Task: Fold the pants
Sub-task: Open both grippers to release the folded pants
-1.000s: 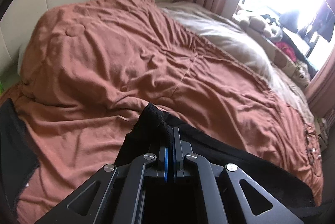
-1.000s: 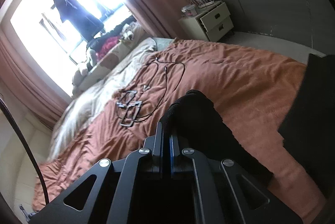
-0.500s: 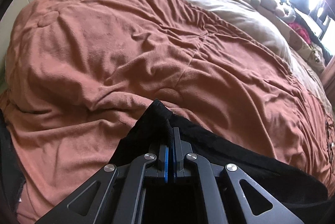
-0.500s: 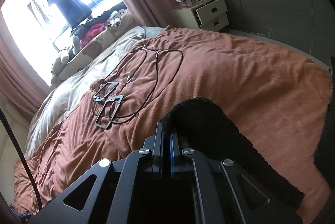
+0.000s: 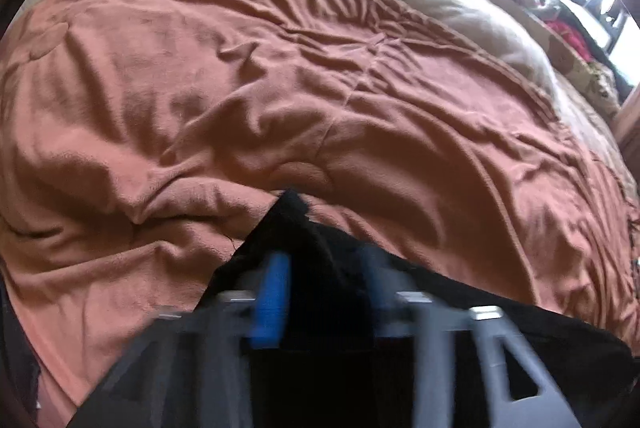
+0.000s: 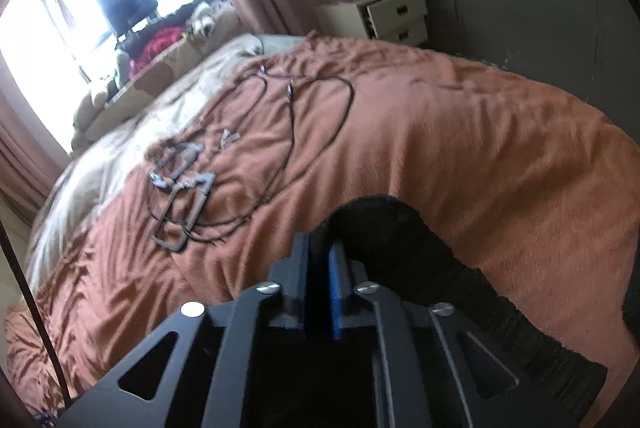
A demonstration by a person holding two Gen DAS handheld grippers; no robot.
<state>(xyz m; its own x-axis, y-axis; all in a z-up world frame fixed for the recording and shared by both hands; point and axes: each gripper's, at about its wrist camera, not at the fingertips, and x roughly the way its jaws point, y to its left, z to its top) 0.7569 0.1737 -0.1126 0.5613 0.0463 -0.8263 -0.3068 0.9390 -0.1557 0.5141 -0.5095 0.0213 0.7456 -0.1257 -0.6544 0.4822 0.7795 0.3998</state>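
Note:
The black pants lie on the rust-brown bedspread, one corner pointing up the bed. My left gripper is blurred, and its jaws are opening wide, with the corner of the pants lying loose between them. In the right wrist view another rounded edge of the pants rests on the bedspread. My right gripper is opening too. A narrow gap shows, with a fold of black cloth still between the fingers.
Black cables and grey rectangular frames lie on the bed, left of and beyond my right gripper. A beige blanket covers the bed's window side. A white nightstand stands by the grey wall. Clutter lines the bright windowsill.
Both grippers have sunk closer to the bedspread with the pants. The left jaws have spread wide off the cloth. The right jaws have parted slightly.

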